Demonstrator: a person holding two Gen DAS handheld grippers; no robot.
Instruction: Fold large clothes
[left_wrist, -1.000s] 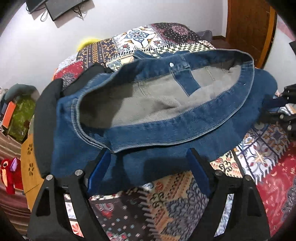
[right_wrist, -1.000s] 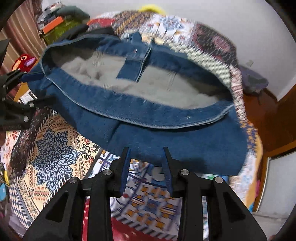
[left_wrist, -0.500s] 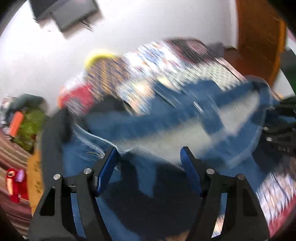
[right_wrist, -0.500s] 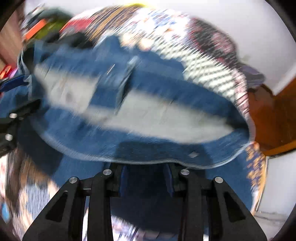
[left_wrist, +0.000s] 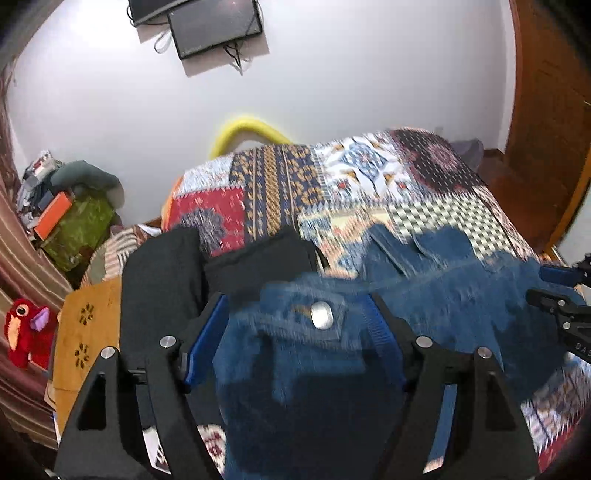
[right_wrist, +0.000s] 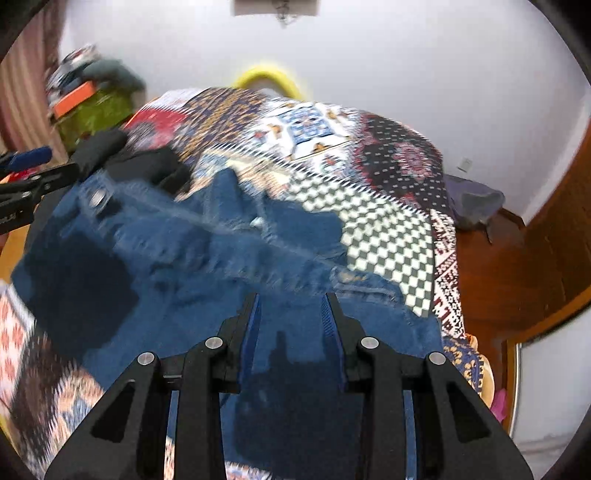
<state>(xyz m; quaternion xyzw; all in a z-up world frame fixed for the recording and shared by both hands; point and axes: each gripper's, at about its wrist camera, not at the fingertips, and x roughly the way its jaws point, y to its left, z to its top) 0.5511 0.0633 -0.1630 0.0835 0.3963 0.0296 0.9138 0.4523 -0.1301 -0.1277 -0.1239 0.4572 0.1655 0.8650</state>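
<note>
Here, in the left wrist view, the jeans (left_wrist: 424, 295) lie bunched on the patchwork bed (left_wrist: 443, 214), bare quilt beyond. The left gripper (left_wrist: 295, 325), tilted down, has just been widening; waistband denim fills its jaws, grip uncertain. In the right wrist view, the right gripper (right_wrist: 290, 317), angled down, stands narrowly parted, denim between; hold unclear.
</note>
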